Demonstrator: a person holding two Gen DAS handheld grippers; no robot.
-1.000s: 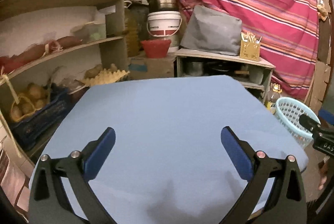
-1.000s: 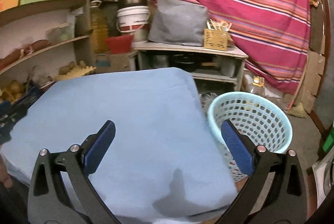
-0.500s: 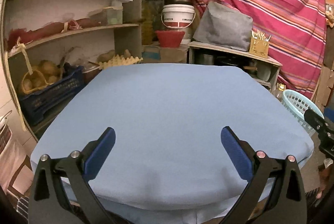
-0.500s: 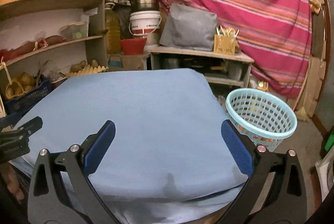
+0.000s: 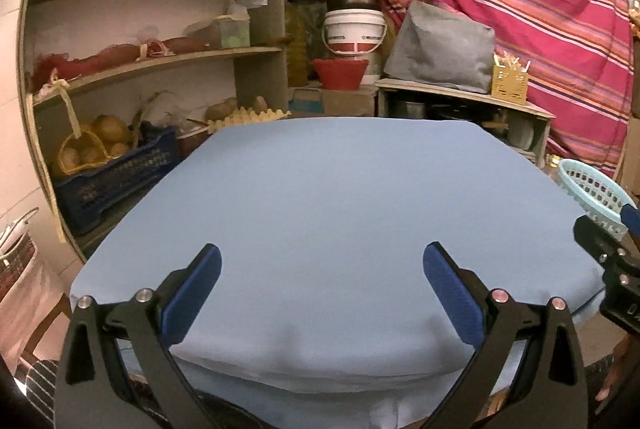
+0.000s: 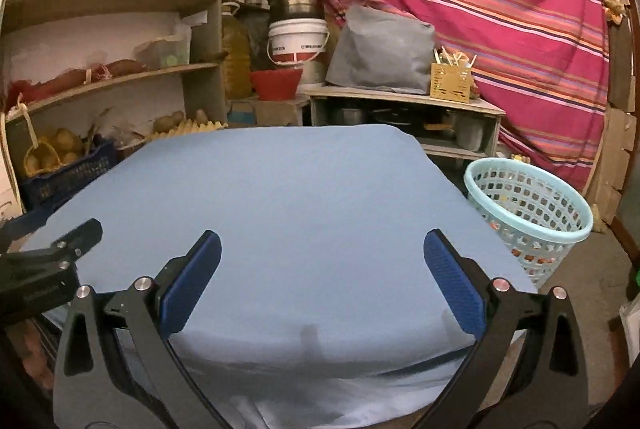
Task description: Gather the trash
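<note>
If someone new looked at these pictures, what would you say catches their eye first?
Probably the wide blue cloth-covered table filling the middle, with nothing visible lying on it. Behind it hangs a bright striped pink cloth, and a pale turquoise basket stands on the floor off the table's right side. The open left tool and right tool frame the foreground.

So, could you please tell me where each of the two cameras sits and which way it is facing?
Left wrist: sits on the left gripper, open, looking across the blue-covered table toward the shelves; the right gripper's tip shows at the right edge.
Right wrist: sits on the right gripper, open, looking across the same table; the light blue basket stands right, the left gripper's tip shows at the left edge.
Shared: table, shelves, white bucket, striped cloth, basket.
</note>
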